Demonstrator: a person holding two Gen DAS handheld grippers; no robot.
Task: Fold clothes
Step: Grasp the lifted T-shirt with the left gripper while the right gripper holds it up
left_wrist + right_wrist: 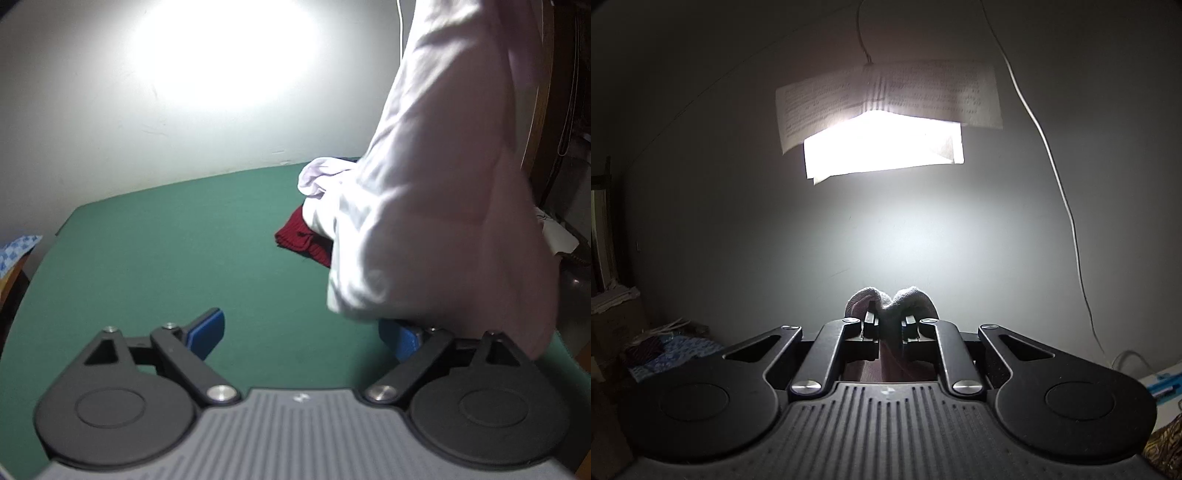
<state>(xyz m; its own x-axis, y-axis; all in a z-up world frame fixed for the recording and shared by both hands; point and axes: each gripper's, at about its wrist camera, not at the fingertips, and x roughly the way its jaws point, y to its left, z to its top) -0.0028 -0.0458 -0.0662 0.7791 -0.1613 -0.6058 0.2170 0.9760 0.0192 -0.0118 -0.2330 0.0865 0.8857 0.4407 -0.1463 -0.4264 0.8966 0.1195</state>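
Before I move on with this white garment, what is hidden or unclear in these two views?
- Left wrist view: the white garment drapes over the left gripper's right finger, hiding its tip.
- Left wrist view: the red knit lies mostly under the garment; its shape cannot be told.
- Left wrist view: the garment's top is cut off by the upper edge.
- Right wrist view: the right gripper pinches a bunch of cloth; the green table is out of frame.

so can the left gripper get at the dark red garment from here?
Probably not cleanly: the left gripper is open, but the hanging white garment drapes over most of the red garment; only its near-left edge shows.
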